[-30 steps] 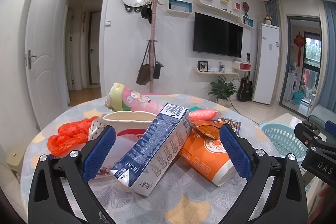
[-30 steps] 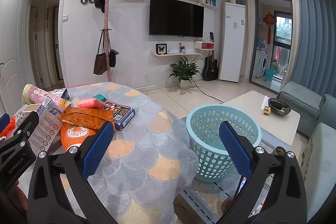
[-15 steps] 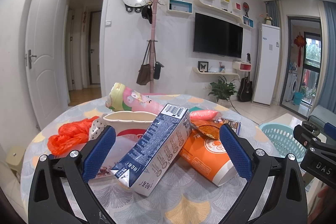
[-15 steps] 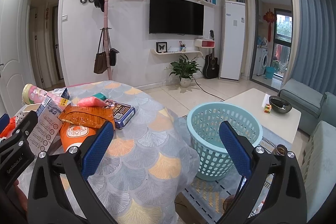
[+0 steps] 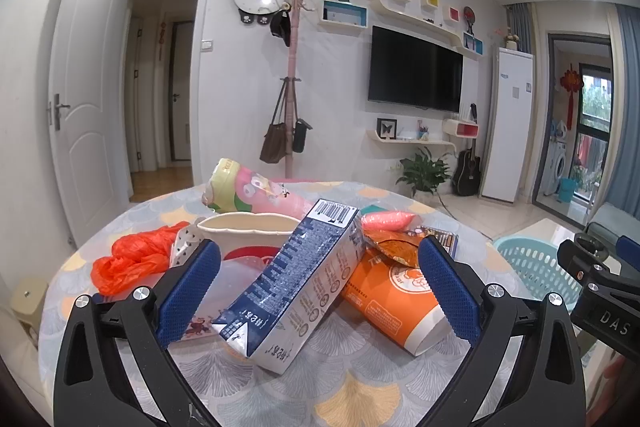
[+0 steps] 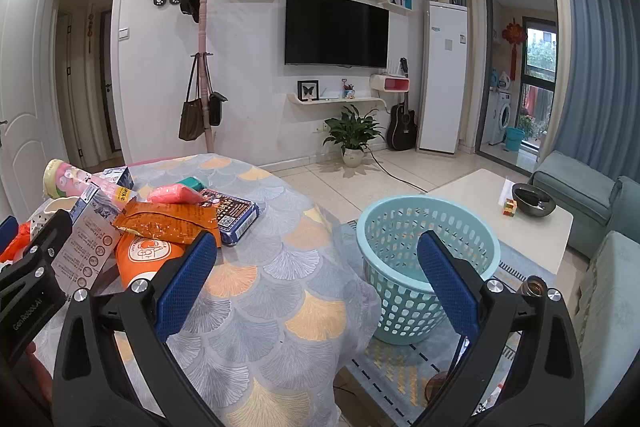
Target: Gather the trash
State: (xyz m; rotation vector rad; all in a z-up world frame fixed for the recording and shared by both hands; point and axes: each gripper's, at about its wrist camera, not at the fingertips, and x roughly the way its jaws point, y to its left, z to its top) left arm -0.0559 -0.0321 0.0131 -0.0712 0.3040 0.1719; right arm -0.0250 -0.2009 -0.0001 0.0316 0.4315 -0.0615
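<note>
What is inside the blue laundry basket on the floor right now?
The blue basket shows only bare perforated walls and part of its floor; no trash visible. The right claw's finger covers part of the near interior, so that patch is unverified.

Left gripper (image 5: pixel 318 285) hangs wide open over the table (image 5: pixel 352 379), nothing between its blue pads (image 5: pixel 188 291). A blue milk carton (image 5: pixel 296 287) lies tilted in front, leaning on an orange paper cup (image 5: pixel 394 297) on its side. White bowl (image 5: pixel 248 233), pink tube (image 5: pixel 256 189), orange bag (image 5: pixel 132 259) behind. Teal basket (image 5: pixel 536 267) at right, beside the right gripper (image 5: pixel 600 291).
</note>
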